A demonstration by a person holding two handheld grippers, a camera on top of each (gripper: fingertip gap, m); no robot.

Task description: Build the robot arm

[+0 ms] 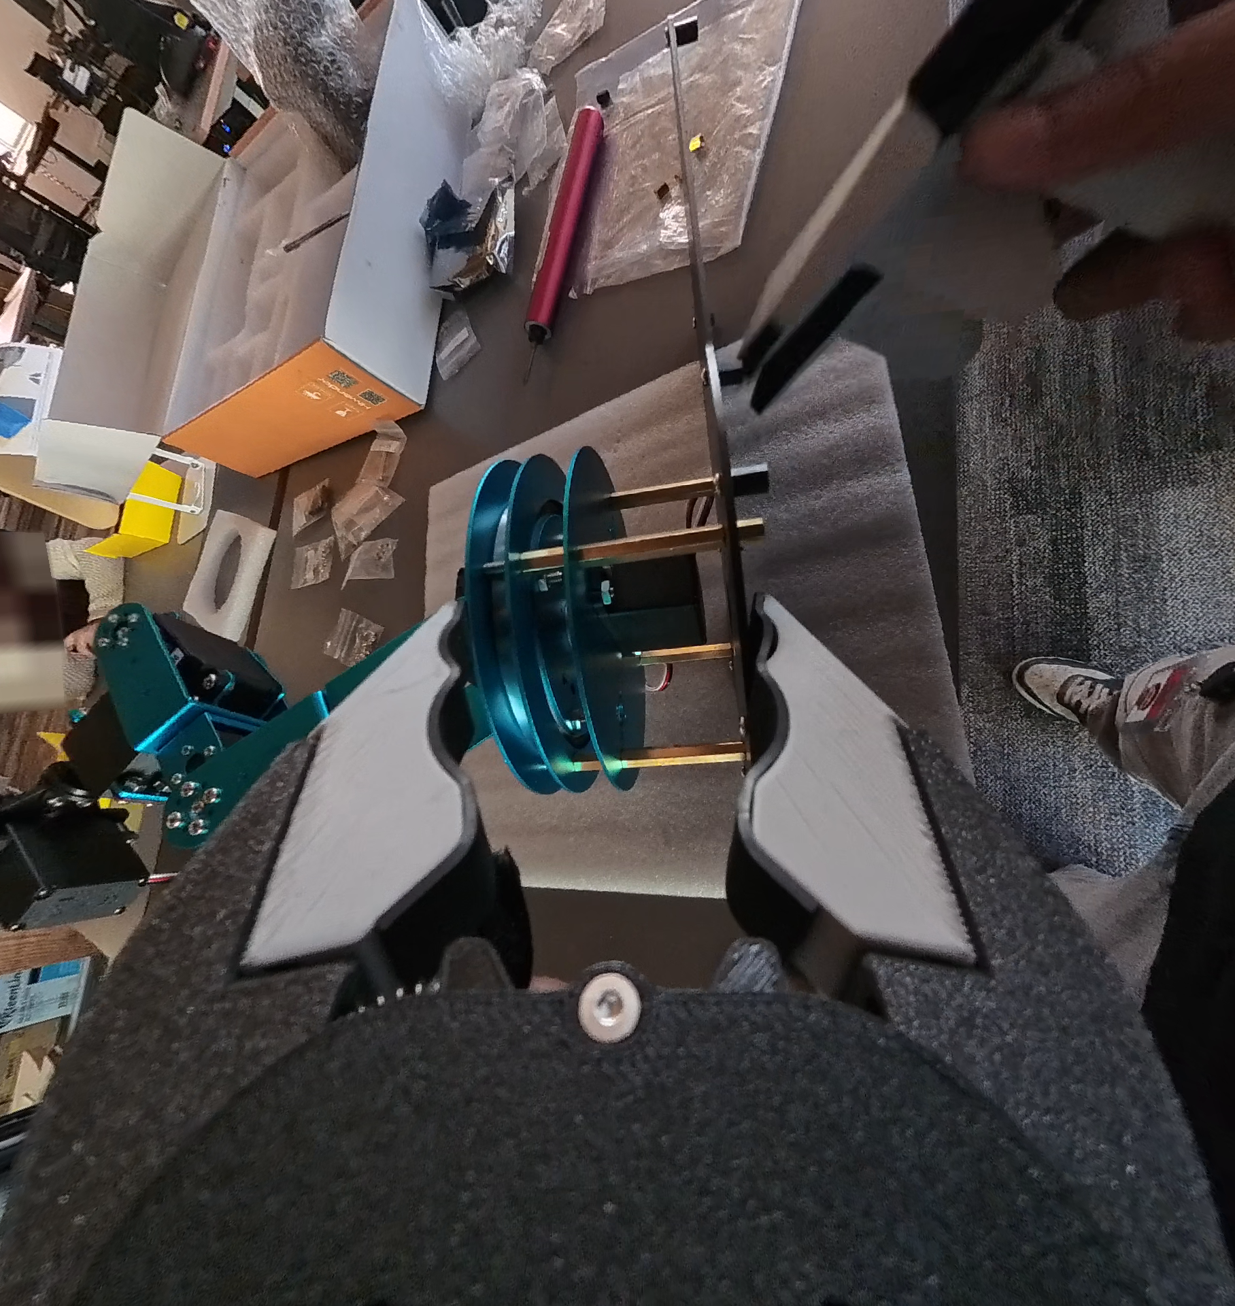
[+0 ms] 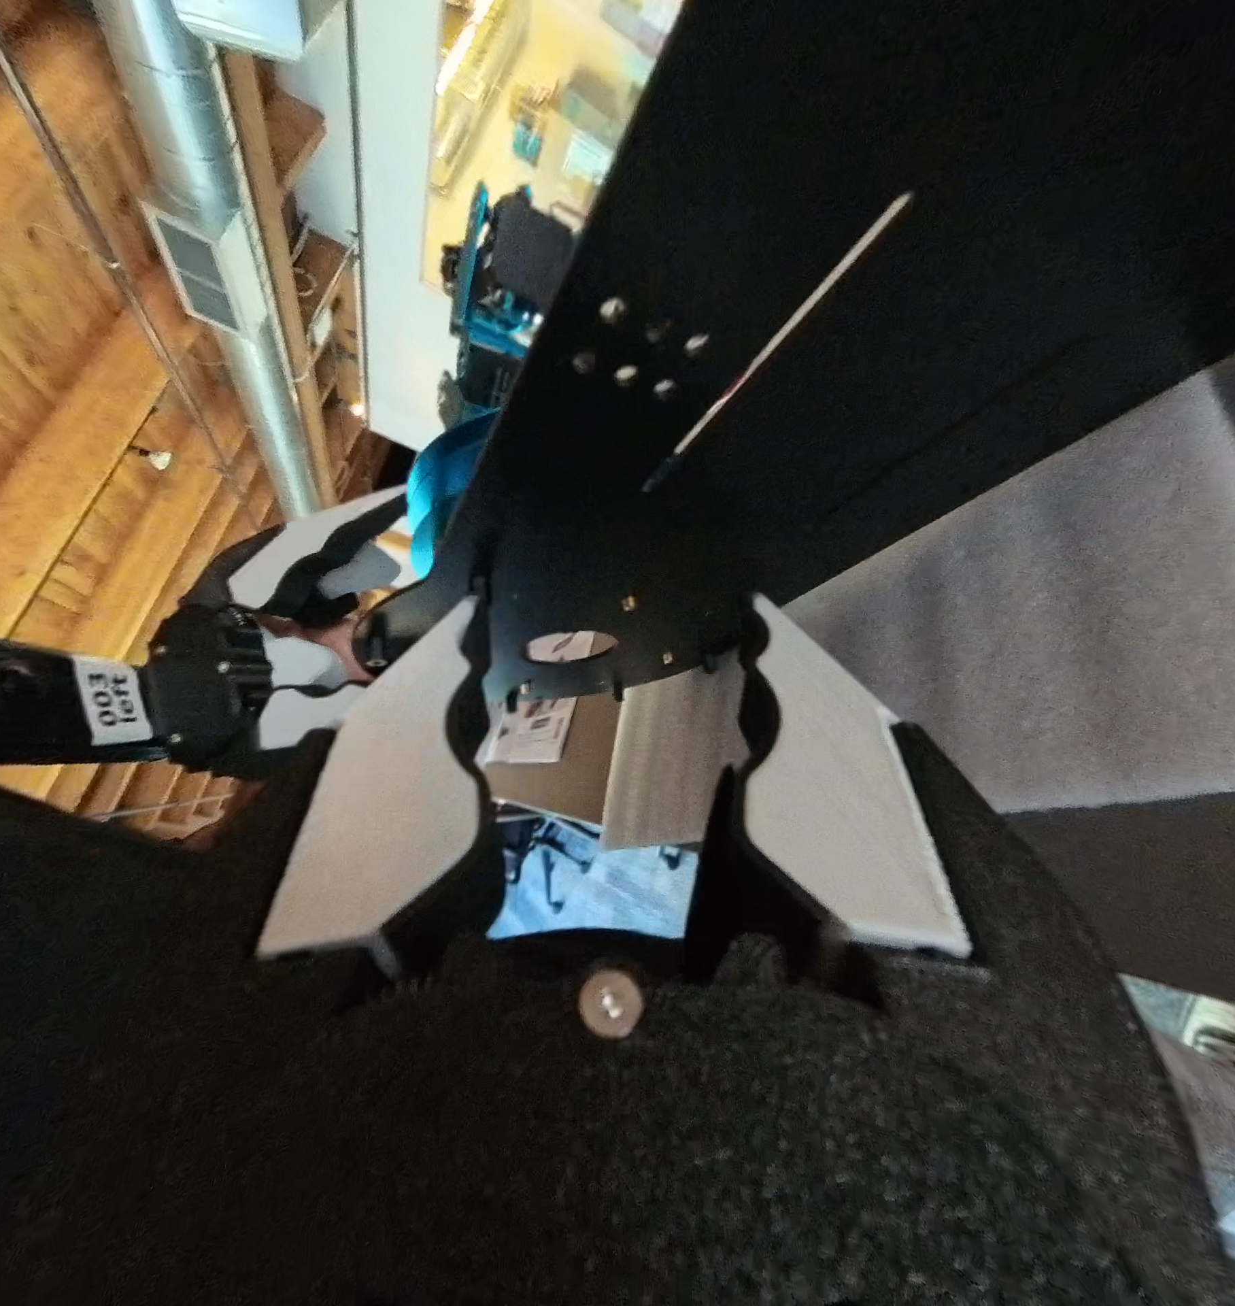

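1. Your left gripper [image 1: 604, 678] has its fingers spread wide around the base of a small blue robot arm: one finger sits beside the stacked blue discs [image 1: 544, 622], the other against the thin black base plate [image 1: 724, 452]. You cannot tell from this view whether either pad actually presses on it.
2. Brass standoffs [image 1: 664, 540] join the discs to the plate, and the whole assembly is tipped on its side above a grey foam sheet [image 1: 819, 438].
3. The arm's blue links and black servos [image 1: 169, 699] trail off towards the left edge of the left wrist view.
4. Your right gripper [image 2: 611, 661] is also wide apart, straddling the rounded end of the black plate [image 2: 671, 495]; contact is unclear.
5. In the left wrist view that right gripper appears, blurred, at the plate's upper right.
6. On the table [image 1: 304, 523] beyond lie a red screwdriver [image 1: 565, 219], an open orange-and-white box [image 1: 282, 396] and small bags of hardware [image 1: 346, 530].
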